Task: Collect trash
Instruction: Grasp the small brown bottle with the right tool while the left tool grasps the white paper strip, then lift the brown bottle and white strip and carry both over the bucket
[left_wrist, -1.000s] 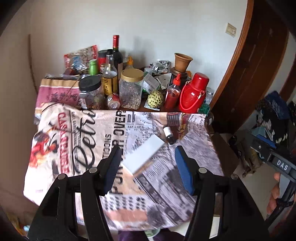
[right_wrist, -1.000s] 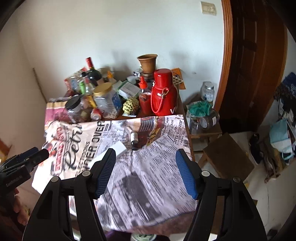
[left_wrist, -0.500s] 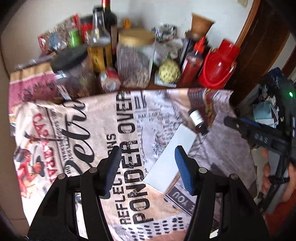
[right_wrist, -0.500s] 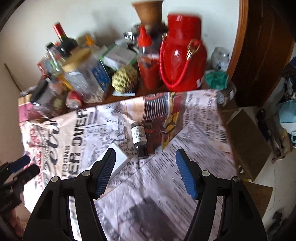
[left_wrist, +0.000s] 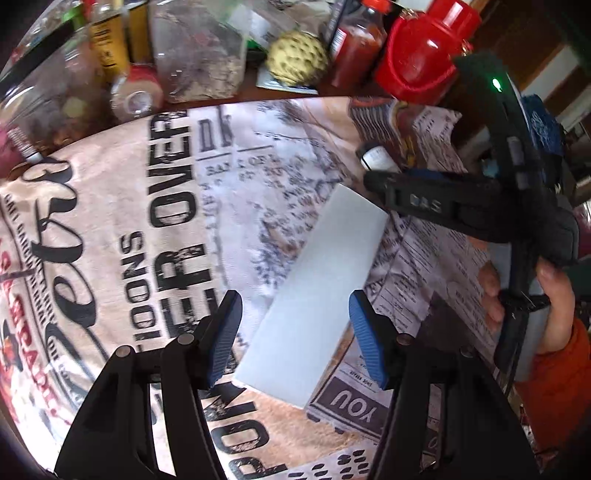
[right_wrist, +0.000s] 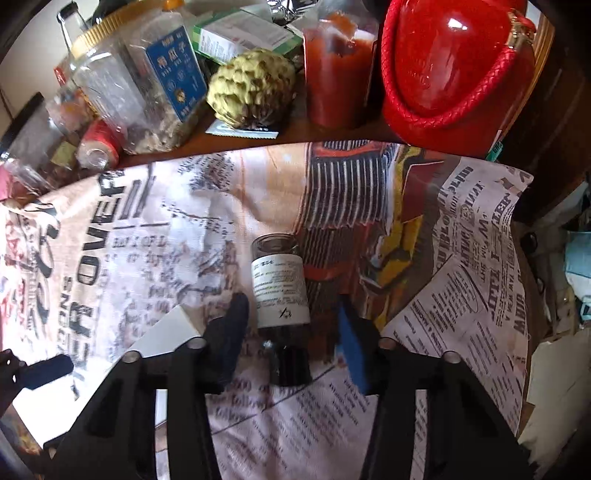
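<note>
Right hand-held gripper (right_wrist: 290, 325) closing, bottle (right_wrist: 280, 291) between jaws, not yet pinched; its long axis runs along your fingers, mid-worktop. Left hand-held gripper (left_wrist: 293, 317) apart over box (left_wrist: 314, 291).

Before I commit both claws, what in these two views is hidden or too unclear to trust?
- Bottle: in the left view the right claw covers all but its end; in the right view, as the jaws close, blur hides whether the pads touch it.
- White box: right view shows one corner, the finger covers the rest.
- Jars: blurred and cut off by the top edge, left view.
</note>
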